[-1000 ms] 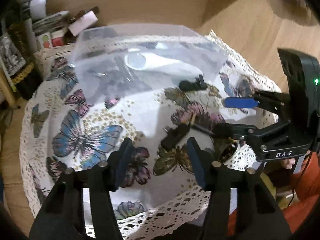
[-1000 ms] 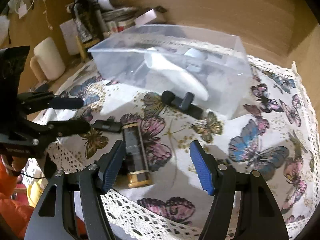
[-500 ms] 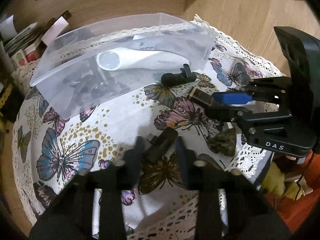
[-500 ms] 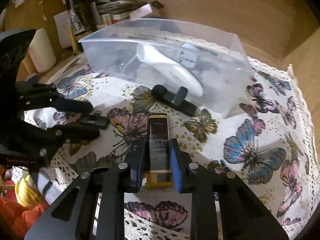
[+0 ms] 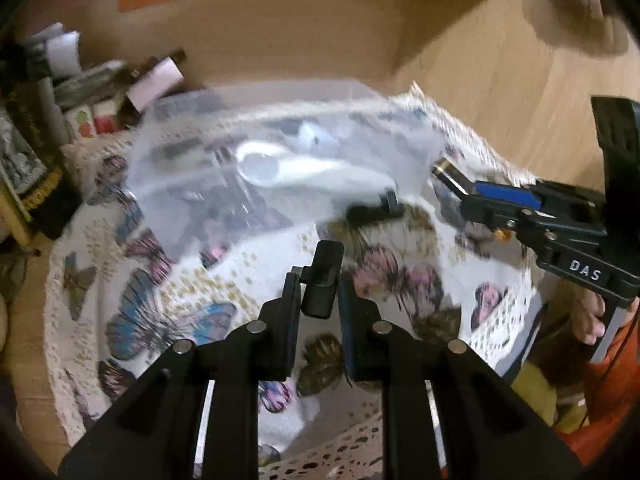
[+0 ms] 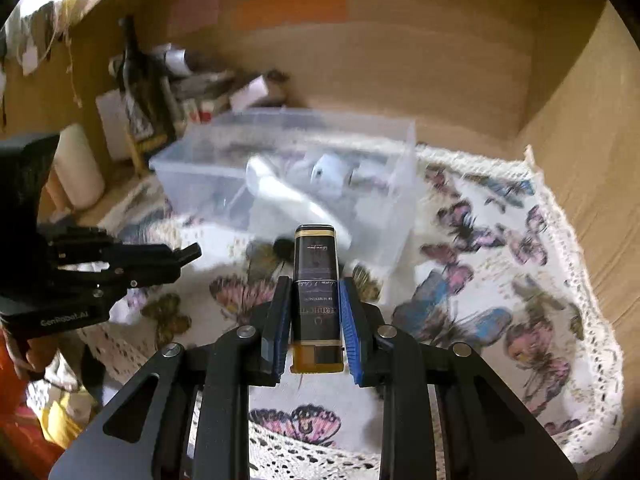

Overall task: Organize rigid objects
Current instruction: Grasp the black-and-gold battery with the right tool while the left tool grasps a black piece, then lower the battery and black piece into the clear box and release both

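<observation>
Clear plastic bin [image 6: 400, 152] with white device [image 6: 288, 196]

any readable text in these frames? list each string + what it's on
"DAS": white letters on the right gripper body, left wrist view.
"GenRobot.AI": on the left gripper body, right wrist view; slightly blurred.
"CERTIFICATE": upside down on the dark gold-trimmed lighter, partly covered; its script lines are too small to read.

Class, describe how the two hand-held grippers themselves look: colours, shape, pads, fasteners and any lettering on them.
Both are black, angular frames with two long fingers and silver round fasteners. The right hand-held gripper has ribbed blue pads and white "DAS" lettering on its side. The left hand-held gripper has darker pads and "GenRobot.AI" printed on its body.
</observation>
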Motion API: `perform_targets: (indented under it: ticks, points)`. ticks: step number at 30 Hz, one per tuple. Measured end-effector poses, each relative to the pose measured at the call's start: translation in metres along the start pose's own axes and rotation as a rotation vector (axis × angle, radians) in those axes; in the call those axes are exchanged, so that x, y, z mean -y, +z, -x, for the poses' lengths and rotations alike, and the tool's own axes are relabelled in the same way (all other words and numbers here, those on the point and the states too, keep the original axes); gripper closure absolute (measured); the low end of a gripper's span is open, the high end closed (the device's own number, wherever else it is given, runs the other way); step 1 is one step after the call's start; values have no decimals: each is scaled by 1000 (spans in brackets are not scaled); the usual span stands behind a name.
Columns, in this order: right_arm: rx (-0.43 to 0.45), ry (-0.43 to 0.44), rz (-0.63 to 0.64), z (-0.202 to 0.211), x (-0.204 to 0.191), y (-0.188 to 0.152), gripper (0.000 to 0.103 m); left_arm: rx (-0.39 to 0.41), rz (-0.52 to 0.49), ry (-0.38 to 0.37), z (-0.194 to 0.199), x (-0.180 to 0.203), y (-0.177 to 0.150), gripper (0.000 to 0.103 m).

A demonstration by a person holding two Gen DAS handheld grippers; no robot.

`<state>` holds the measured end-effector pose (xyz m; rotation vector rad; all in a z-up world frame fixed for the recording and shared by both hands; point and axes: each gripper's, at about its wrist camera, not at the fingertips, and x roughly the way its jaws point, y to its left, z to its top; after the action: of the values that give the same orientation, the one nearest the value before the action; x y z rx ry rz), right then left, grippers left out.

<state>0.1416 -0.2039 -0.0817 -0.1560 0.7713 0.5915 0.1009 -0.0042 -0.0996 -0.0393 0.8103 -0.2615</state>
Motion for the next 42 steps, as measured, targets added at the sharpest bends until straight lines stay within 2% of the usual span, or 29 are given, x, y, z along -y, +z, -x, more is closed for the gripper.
perform_targets:
  ticks: [9,19,26,30,34,42]
  points:
    - [142,-45,-15,19,3,40,81,145,38,50,34,-8,32,85]
    - [230,-51,-5,18,3,85,81,259,66,96,56,-26,62,85]
    - [203,-57,-1,-9,2,101,81,239,66,121,41,-36,77,85]
    - [147,-64,-17,-34,6,103,81,193,86,121,21,-47,79,85]
    - [70,-9,-51,-59,13,99,81,136,113,123,-1,-59,78,85]
    - [3,-46,-32,-91,12,91,81,80,113,139,-27,-64,76,85]
